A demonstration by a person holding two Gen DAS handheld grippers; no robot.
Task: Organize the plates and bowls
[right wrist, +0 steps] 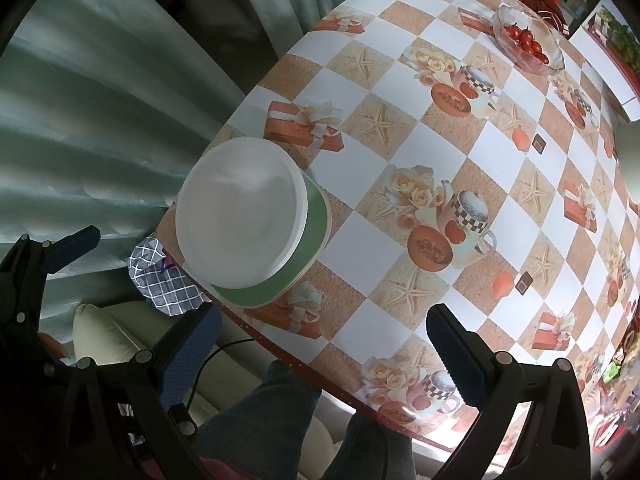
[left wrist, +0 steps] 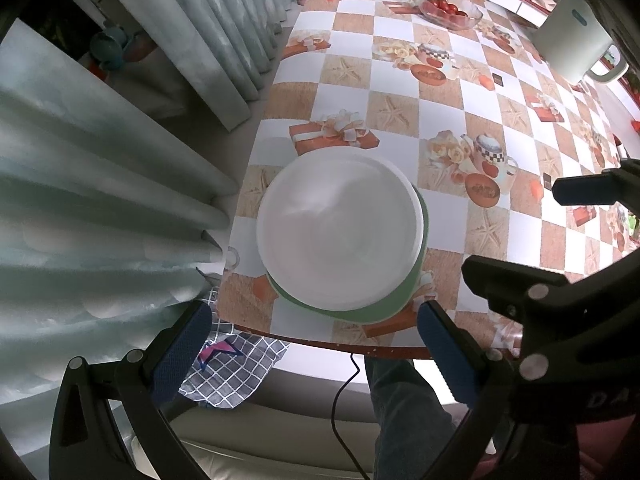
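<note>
left wrist: above table (left wrist: 400, 92) corner, looking down | right wrist: same corner, from the right

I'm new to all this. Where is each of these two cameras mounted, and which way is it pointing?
Left wrist: rides on the left gripper, looking down its open fingers at the white bowl on the green plate; the person's leg shows below.
Right wrist: rides on the right gripper, also open, facing the checkered table; both legs show.
Shared: white bowl, green plate, glass tomato bowl.
</note>
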